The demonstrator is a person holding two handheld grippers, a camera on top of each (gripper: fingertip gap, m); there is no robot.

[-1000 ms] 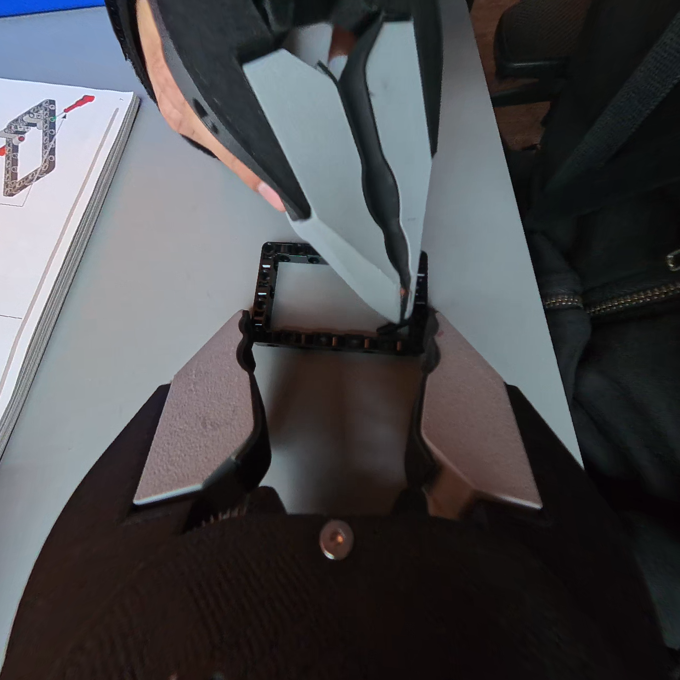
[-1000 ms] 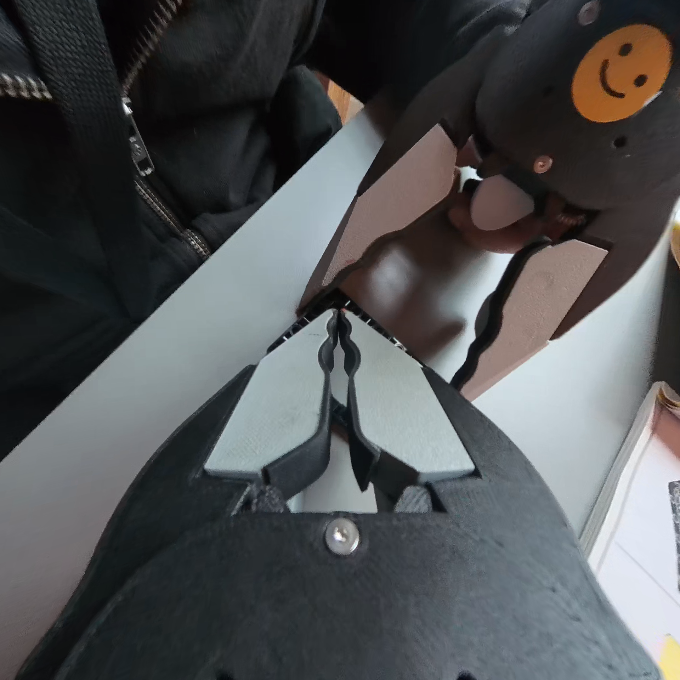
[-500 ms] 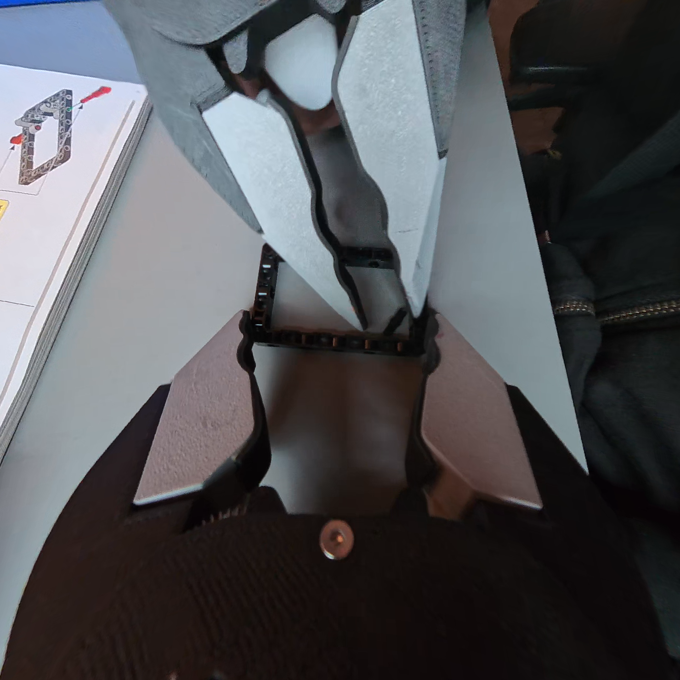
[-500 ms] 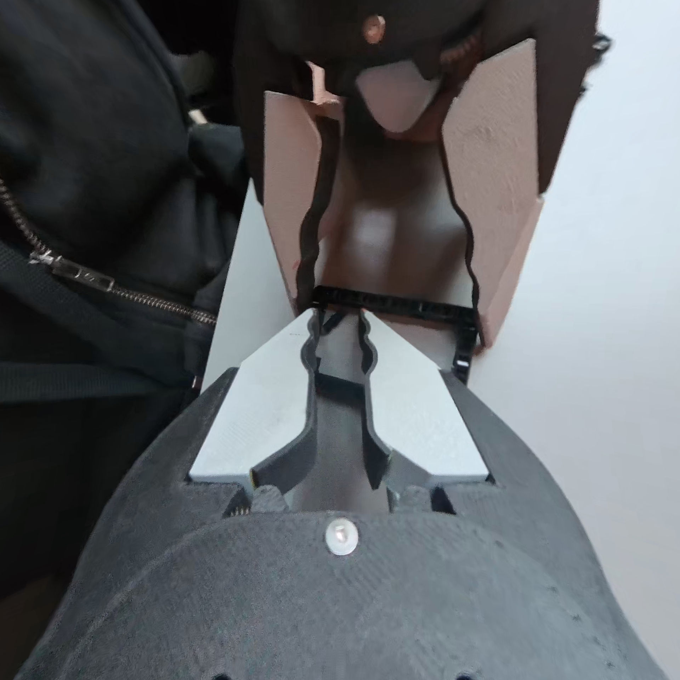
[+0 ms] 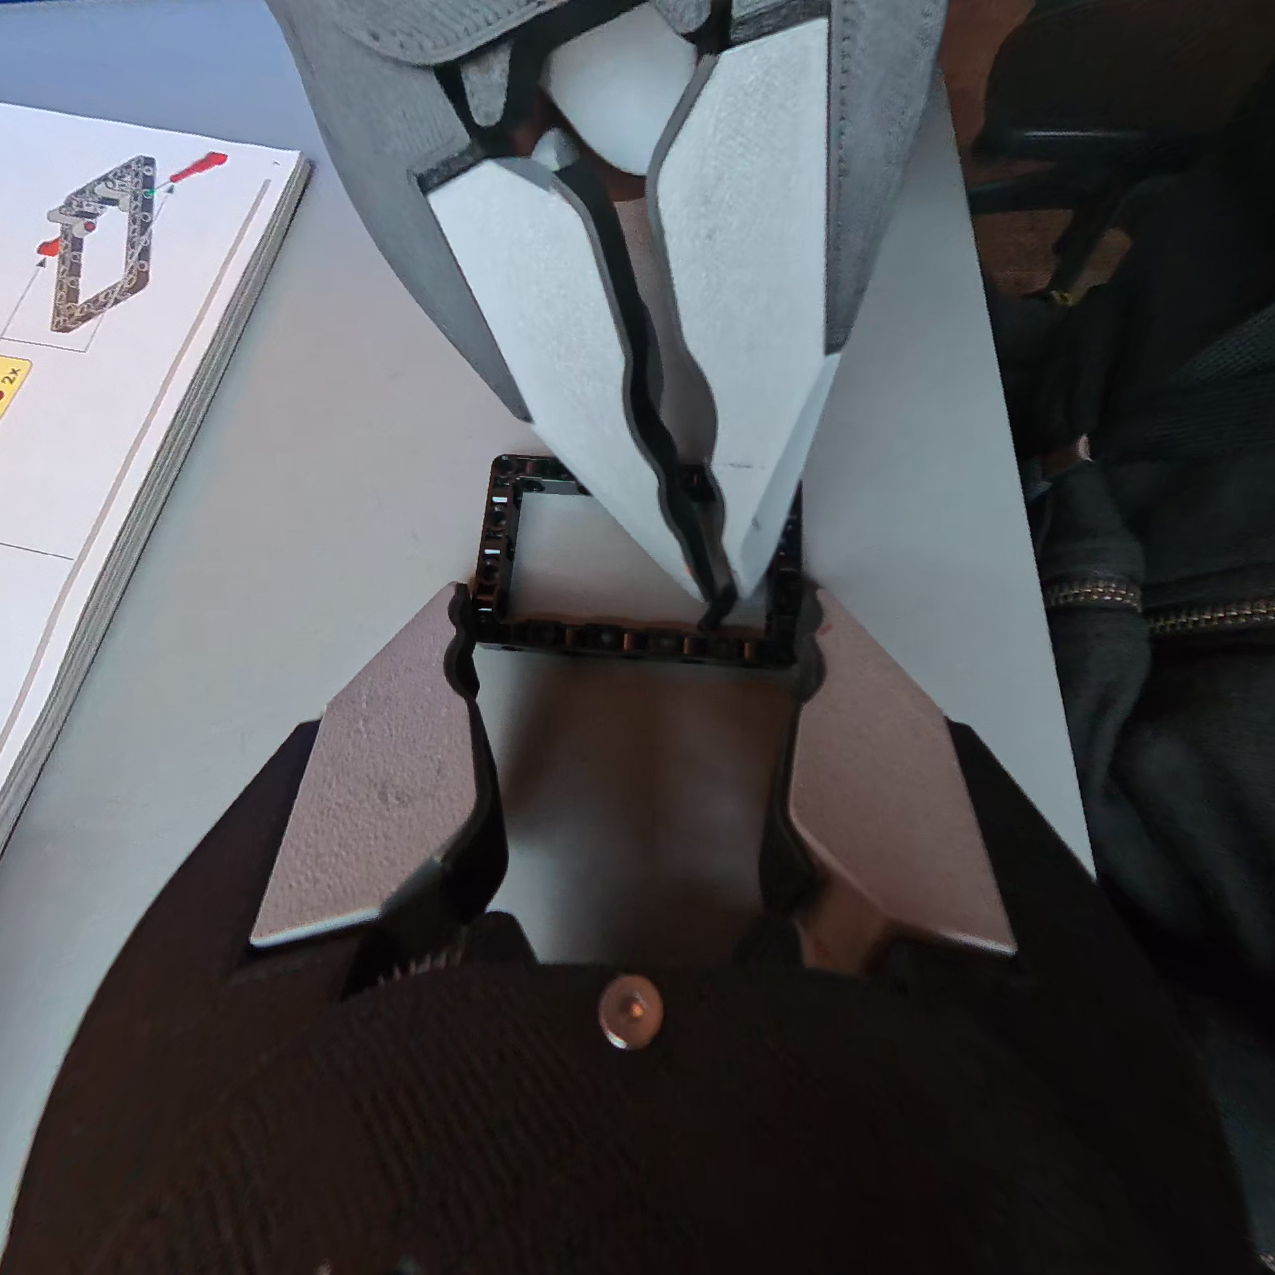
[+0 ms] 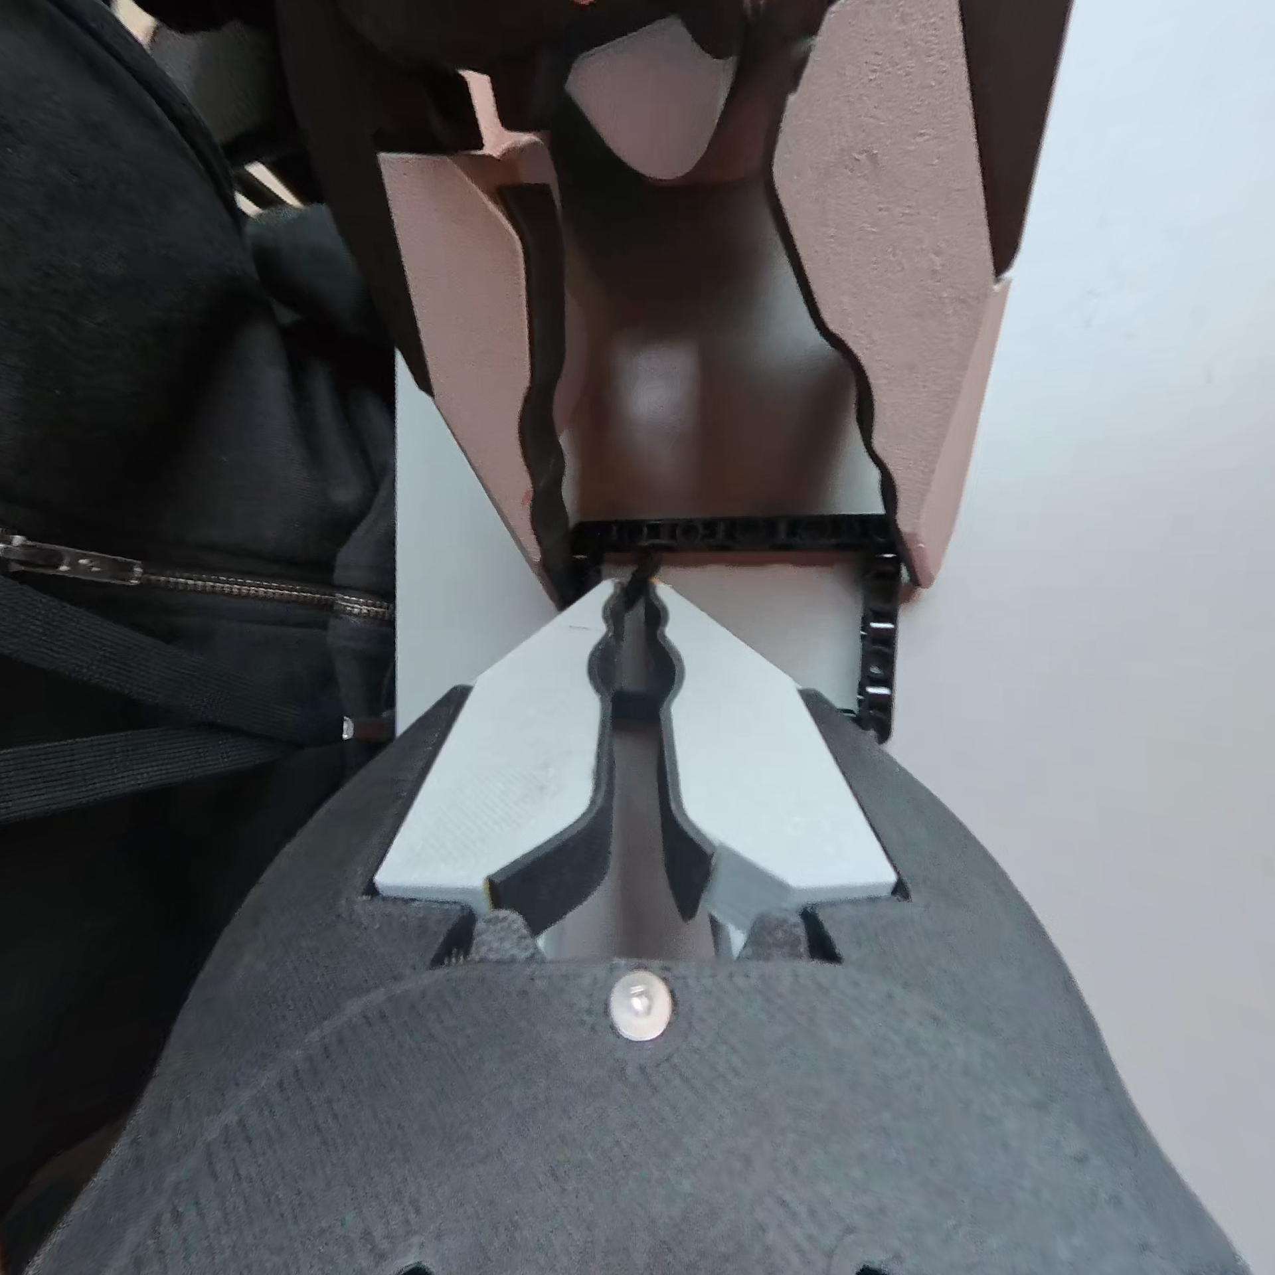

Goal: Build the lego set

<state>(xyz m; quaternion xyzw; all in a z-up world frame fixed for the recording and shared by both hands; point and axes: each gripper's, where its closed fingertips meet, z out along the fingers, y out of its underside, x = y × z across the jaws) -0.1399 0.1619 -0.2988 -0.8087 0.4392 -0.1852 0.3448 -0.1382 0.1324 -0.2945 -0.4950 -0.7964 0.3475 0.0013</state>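
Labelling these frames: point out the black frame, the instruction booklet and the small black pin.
black frame (image 5: 621, 645): left wrist view, near beam.
instruction booklet (image 5: 117, 428): left wrist view, open page.
small black pin (image 6: 638, 572): right wrist view, exposed shaft.

An office-like desk setting: pale grey tabletop (image 5: 290, 552), open instruction booklet (image 5: 103, 386), chair (image 5: 1118, 152) beyond.

Glossy black plastic frame (image 5: 624, 645), matt white table (image 5: 290, 552), paper booklet (image 5: 90, 386) beside it
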